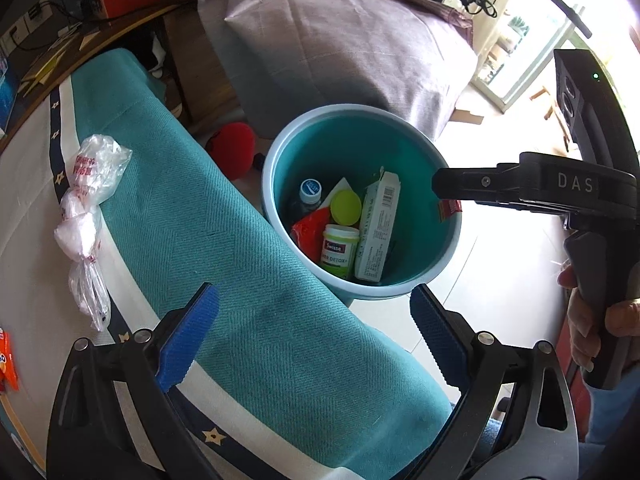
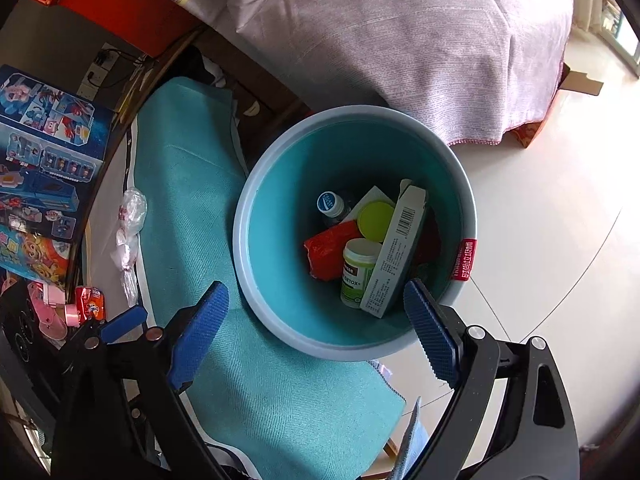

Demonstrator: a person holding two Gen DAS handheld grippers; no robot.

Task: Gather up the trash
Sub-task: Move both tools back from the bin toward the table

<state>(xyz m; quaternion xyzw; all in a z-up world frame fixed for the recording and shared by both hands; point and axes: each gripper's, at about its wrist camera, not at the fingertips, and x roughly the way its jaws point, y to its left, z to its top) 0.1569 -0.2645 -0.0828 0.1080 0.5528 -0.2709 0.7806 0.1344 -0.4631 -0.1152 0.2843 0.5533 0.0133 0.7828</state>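
A teal bin [image 1: 280, 176] [image 2: 256, 240] stands on the floor beside the table. It holds a green Swisse bottle [image 2: 356, 272], a white box [image 2: 394, 256], a red wrapper [image 2: 328, 248] and a blue-capped bottle [image 2: 330, 202]. A small red packet [image 1: 450, 210] [image 2: 467, 260] shows at the bin's right rim; resting or dropping, I cannot tell. My right gripper [image 2: 318, 338] [image 1: 444, 186] is open over the bin with nothing between its pads. My left gripper [image 1: 314, 336] is open and empty above the teal cloth [image 1: 224, 240]. A crumpled clear bag [image 1: 92, 196] [image 2: 130, 224] lies on the table.
A red-orange packet [image 2: 90, 300] [image 1: 8, 360] lies at the table's left. Toy boxes [image 2: 44, 152] stand behind it. A bed with a lilac cover [image 1: 340, 40] [image 2: 400, 40] is beyond the bin, a red object [image 1: 232, 144] lies on the floor, and pale tiles [image 2: 540, 220] spread right.
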